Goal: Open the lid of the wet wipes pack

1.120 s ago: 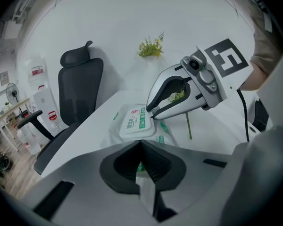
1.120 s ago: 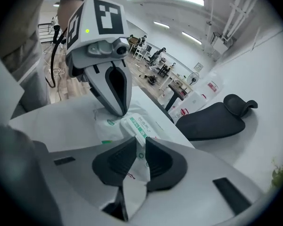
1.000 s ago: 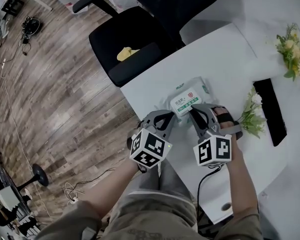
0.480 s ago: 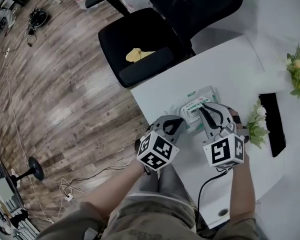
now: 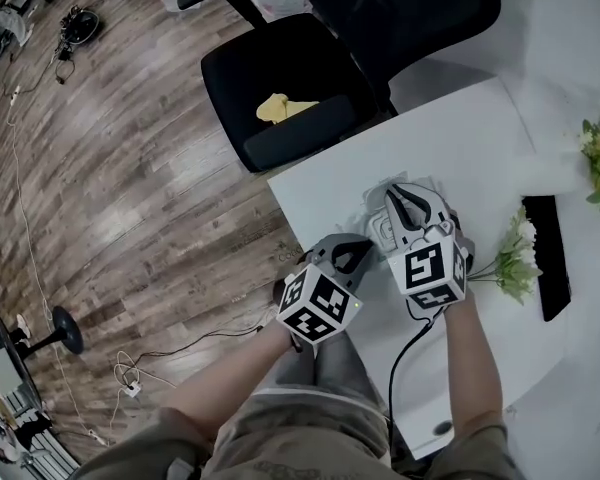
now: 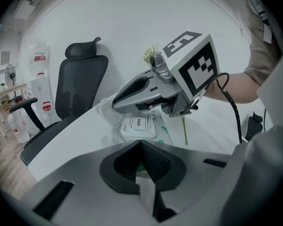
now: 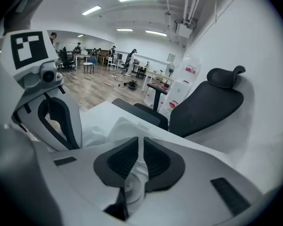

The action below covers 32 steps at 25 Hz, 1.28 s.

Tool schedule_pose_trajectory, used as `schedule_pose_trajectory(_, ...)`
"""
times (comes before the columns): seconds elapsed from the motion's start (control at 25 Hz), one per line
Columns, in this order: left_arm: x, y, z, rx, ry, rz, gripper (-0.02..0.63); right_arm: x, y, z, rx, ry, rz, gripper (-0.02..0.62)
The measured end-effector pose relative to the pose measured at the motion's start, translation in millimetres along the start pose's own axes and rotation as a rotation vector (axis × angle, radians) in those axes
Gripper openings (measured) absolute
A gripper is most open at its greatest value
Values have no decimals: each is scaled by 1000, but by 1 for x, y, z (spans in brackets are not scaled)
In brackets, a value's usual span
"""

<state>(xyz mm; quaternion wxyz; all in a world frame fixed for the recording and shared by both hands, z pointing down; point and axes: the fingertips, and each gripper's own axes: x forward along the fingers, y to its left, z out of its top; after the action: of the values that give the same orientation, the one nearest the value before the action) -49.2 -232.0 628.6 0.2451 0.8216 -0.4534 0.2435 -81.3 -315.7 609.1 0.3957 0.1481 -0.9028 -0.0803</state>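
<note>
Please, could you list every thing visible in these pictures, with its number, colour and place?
table: one, white, head view's right.
wet wipes pack: one, white-green, on table near its corner.
office chair: one, black, beside table.
yellow thing: one, on chair seat.
flower bunches: two, white-green and yellow, on table's right.
flat slab: one, black, beside white-green bunch.
left claw: one, grey, shut on pack's near edge.
right claw: one, grey, shut on pack's white wrapper.

White wet wipes pack [image 6: 108,114], lid [image 6: 138,123] flat
</note>
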Motion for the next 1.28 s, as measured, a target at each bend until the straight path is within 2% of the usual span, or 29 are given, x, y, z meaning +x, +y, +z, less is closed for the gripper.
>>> schedule_pose_trajectory(0.12, -2, 1, 0, -5, -6, -2, 13, 9, 4, -3, 44, 29, 27, 49)
schedule_pose_trajectory(0.28, -1, 1, 1, 30, -12, 23, 12, 17, 5, -6, 13, 78, 8, 41)
schedule_pose_trajectory(0.48, -13, 9, 0, -9, -20, 41, 12, 18, 8, 0, 37, 106, 58, 35)
schedule_pose_trajectory(0.6, -30, 28, 15, -51, -49, 76, 12, 2, 8, 20, 96, 37, 61, 35)
schedule_pose_trajectory(1.0, -105, 43, 89, 19, -170, 123, 12, -119, -18, 106, 249, -219, -40, 34)
schedule_pose_trajectory(1.28, -167, 24, 149, 85, -270, 154, 12, -229, -21, 154, 222, -406, -109, 34)
